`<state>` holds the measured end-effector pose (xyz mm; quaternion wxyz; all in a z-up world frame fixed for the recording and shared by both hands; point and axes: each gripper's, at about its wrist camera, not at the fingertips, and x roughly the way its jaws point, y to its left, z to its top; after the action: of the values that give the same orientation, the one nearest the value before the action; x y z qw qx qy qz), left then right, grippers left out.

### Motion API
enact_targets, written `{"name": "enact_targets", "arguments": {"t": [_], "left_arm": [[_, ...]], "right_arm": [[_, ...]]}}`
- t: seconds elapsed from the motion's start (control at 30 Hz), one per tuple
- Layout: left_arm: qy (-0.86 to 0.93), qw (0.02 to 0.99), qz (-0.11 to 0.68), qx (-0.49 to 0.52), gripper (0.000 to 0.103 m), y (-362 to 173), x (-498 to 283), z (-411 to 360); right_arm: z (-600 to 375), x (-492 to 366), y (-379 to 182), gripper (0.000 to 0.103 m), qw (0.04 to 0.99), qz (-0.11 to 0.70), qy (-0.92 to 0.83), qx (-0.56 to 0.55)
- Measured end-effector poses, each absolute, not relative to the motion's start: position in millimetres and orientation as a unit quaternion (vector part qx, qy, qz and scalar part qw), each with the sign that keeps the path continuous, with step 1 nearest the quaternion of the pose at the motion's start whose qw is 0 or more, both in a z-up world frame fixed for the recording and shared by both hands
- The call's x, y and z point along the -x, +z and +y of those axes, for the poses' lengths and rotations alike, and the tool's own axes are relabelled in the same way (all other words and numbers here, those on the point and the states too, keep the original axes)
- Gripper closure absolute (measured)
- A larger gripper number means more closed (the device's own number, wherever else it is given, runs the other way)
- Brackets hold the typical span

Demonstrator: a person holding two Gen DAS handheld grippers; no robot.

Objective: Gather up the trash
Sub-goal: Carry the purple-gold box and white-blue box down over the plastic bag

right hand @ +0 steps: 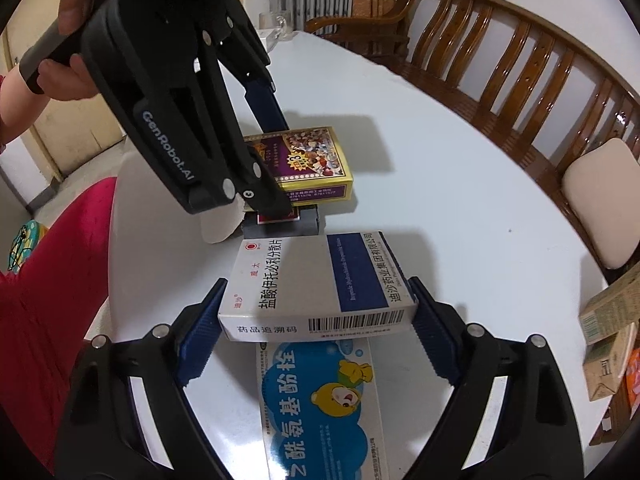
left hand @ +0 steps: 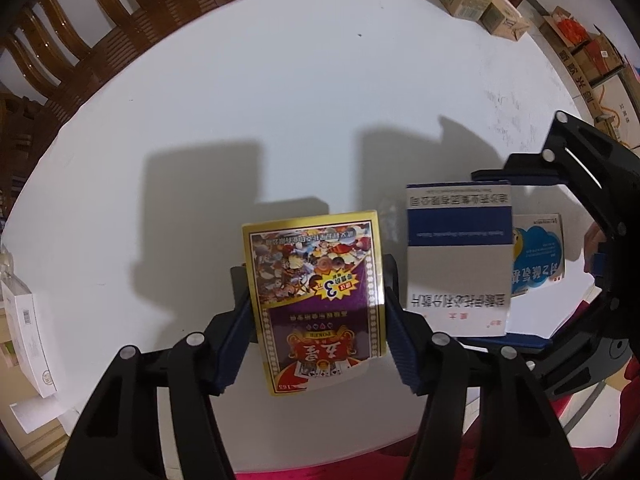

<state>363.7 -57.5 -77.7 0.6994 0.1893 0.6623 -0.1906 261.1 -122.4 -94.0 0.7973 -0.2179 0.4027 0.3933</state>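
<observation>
a gold poker card box [left hand: 316, 300] is clamped between the left gripper [left hand: 318, 320] fingers above the white counter [left hand: 280, 120]. a white-and-blue medicine box [right hand: 316, 284] is bracketed by the right gripper [right hand: 316, 328] fingers, contact hard to confirm; a cartoon-bear box [right hand: 320, 404] beneath is cut off.

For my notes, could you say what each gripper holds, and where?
Left fingers clamp the card box by its long sides; right fingers, the medicine box by its ends.
</observation>
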Motion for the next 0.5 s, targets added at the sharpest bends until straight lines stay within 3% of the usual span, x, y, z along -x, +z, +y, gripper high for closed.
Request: {"name": "enact_targets", "arguments": {"t": [0.5], "left_arm": [[-0.194, 0.738, 0.625, -0.166, 0.043, -24.9, -312.0, -34.5]], "right_arm": [[-138.8, -223.8, -26.7, 0.019, 0.863, 0.364, 0.277, 0.213]]}}
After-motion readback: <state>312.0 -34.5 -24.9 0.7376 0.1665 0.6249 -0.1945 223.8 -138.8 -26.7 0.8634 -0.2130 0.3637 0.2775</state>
